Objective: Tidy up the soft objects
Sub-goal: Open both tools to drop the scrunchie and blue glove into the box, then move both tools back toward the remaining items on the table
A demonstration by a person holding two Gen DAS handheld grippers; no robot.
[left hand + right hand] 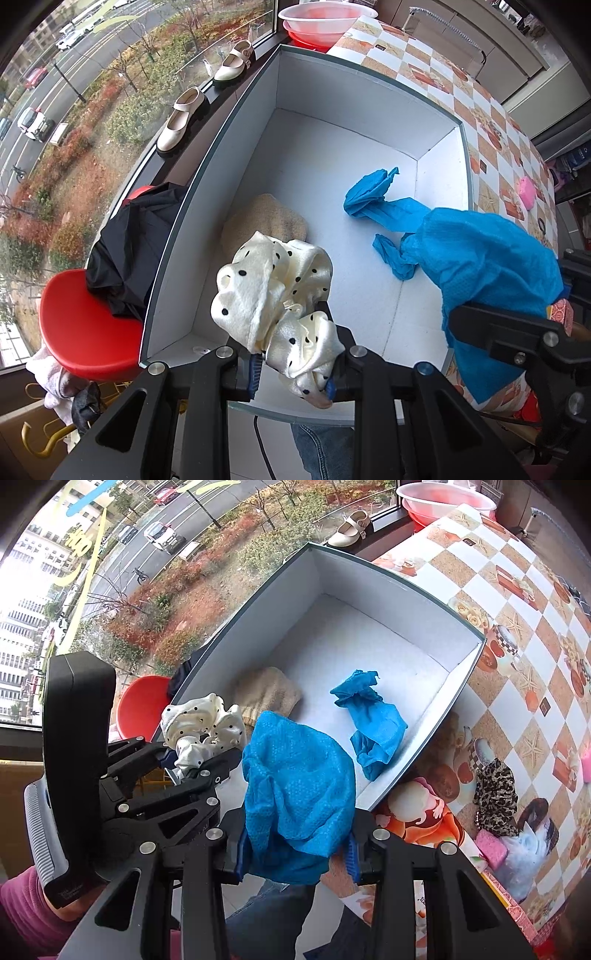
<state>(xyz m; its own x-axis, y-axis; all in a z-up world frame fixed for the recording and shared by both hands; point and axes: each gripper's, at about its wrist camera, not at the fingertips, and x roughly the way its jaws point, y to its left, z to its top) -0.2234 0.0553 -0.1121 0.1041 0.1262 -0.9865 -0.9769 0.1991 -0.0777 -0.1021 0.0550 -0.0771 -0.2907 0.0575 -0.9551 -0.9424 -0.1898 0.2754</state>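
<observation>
My white box (pixel 236 122) holding a beige knit cloth (pixel 266 221) and crumpled blue glove (pixel 373 192), my left gripper (pixel 293 373) clamped on the polka-dot scrunchie (pixel 273 288), my right gripper (pixel 297 849) clamped on blue cloth (pixel 295 786), only the right view showing a leopard scrunchie (pixel 495 797) right of the box.

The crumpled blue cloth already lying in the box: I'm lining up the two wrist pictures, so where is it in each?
Left wrist: crumpled blue cloth right of centre, on the box floor.
Right wrist: crumpled blue cloth centre-right, by the box's right wall.
Shared landmark: beige knit piece to its left.
</observation>
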